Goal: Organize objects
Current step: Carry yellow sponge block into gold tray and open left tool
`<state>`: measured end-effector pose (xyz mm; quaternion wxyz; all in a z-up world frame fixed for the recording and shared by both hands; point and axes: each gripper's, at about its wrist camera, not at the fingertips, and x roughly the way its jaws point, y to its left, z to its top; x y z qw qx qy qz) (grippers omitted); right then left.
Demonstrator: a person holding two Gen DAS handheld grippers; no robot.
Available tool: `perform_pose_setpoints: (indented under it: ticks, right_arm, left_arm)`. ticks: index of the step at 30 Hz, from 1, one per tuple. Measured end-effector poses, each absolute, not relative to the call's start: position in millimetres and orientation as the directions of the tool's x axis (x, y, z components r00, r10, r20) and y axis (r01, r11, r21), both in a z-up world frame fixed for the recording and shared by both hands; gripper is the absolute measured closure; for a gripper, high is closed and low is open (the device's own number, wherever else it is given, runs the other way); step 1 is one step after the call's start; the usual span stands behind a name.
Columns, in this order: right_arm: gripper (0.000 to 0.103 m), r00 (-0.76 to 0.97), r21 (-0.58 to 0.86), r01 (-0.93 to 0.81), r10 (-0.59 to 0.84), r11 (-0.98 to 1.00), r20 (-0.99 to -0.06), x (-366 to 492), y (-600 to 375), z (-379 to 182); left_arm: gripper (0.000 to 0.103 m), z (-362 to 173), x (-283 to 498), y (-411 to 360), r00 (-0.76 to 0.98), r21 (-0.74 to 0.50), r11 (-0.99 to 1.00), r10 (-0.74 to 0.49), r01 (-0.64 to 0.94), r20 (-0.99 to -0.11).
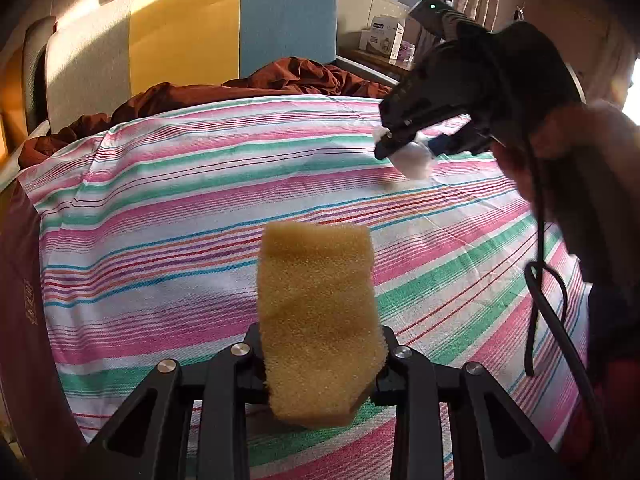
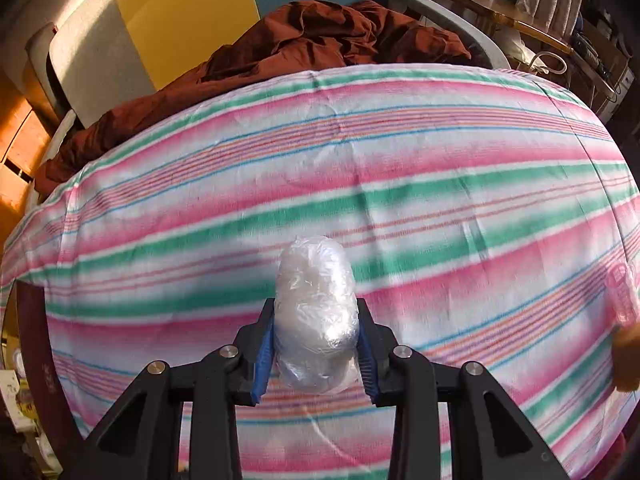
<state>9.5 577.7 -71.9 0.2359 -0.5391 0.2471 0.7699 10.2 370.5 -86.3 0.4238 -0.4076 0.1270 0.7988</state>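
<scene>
My left gripper (image 1: 320, 364) is shut on a yellow sponge (image 1: 318, 320) and holds it upright above the striped bedsheet (image 1: 180, 208). My right gripper (image 2: 316, 344) is shut on a clear plastic-wrapped bundle (image 2: 316, 320), held above the same sheet (image 2: 440, 160). In the left wrist view the right gripper (image 1: 404, 148) shows at the upper right with the white bundle (image 1: 416, 160) between its jaws, close over the sheet. A pink object (image 2: 622, 292) and a bit of the sponge (image 2: 628, 364) show at the right edge of the right wrist view.
A crumpled dark-red blanket (image 1: 248, 84) lies at the head of the bed, also in the right wrist view (image 2: 320, 40). Behind it stands a grey, yellow and blue headboard (image 1: 180, 40). A box (image 1: 382, 38) sits on a side shelf. A black cable (image 1: 540, 280) hangs at right.
</scene>
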Motion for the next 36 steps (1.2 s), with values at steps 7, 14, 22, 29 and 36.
perform_pose_setpoints:
  ticks: [7,14,22,29,36]
  right_arm:
    - [0.068,-0.287,0.098,-0.624,0.110,-0.776,-0.952,56.2,534.0,-77.9]
    - [0.068,-0.269,0.016,-0.579,0.173,-0.815,-0.947,45.9,527.3,-79.9]
    - [0.068,-0.274,-0.001,-0.556,0.185,-0.831,-0.944,44.1,529.1,-79.7]
    - [0.068,-0.285,-0.002,-0.526,0.179,-0.850,-0.942,35.5,515.4,-78.9]
    - [0.068,-0.292,-0.010,-0.496,0.178,-0.868,-0.940,33.2,501.6,-81.1]
  left_arm:
    - [0.070,-86.5,11.9,371.0,-0.318,-0.130,-0.609,0.570,-0.782,-0.757]
    - [0.070,-86.4,14.5,368.7,-0.334,-0.109,-0.612,0.563,-0.783,-0.756]
    - [0.072,-85.0,19.8,369.6,-0.359,-0.058,-0.612,0.536,-0.789,-0.764]
    - [0.073,-79.2,24.5,356.6,-0.365,-0.044,-0.630,0.504,-0.775,-0.782]
    - [0.073,-57.0,34.2,328.6,-0.383,-0.058,-0.652,0.513,-0.756,-0.768]
